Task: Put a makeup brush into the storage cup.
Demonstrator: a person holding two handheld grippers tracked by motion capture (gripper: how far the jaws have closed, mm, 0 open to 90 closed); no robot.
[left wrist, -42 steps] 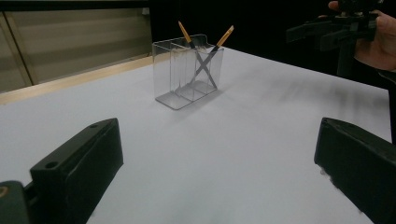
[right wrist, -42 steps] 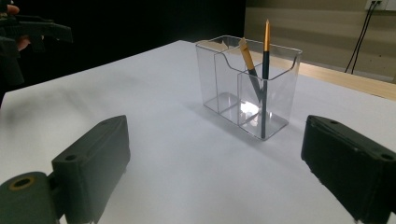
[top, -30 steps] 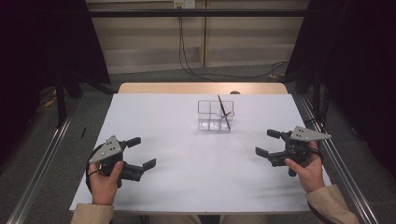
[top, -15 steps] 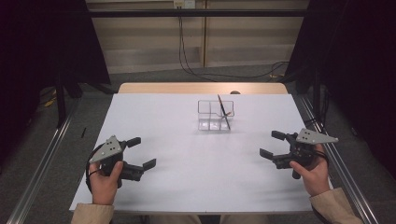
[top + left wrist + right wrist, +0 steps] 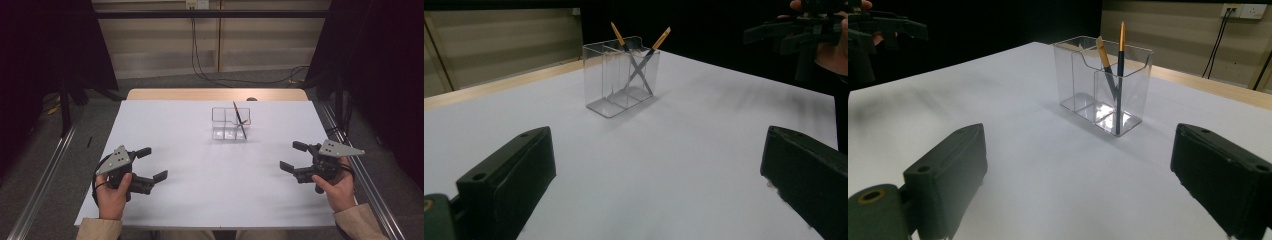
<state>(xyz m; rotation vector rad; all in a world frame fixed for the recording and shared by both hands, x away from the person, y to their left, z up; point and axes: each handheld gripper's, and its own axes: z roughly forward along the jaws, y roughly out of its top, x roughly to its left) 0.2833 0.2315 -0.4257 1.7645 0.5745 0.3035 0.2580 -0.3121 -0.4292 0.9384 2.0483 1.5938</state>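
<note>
- Two dark pencils with orange tips (image 5: 239,119) stand crossed in a clear plastic holder with compartments (image 5: 230,123), past the middle of the white table (image 5: 210,170).
- Left gripper (image 5: 151,165) — held low near the table's front left corner, hand (image 5: 112,195) wrapped round its grip from below, jaws spread wide and empty, pointing right and slightly forward.
- Right gripper (image 5: 294,156) — held near the right edge by the right hand (image 5: 337,187), jaws parted and empty, pointing left towards the centre.
- Both grippers sit well apart from the holder, with bare table between.
</note>
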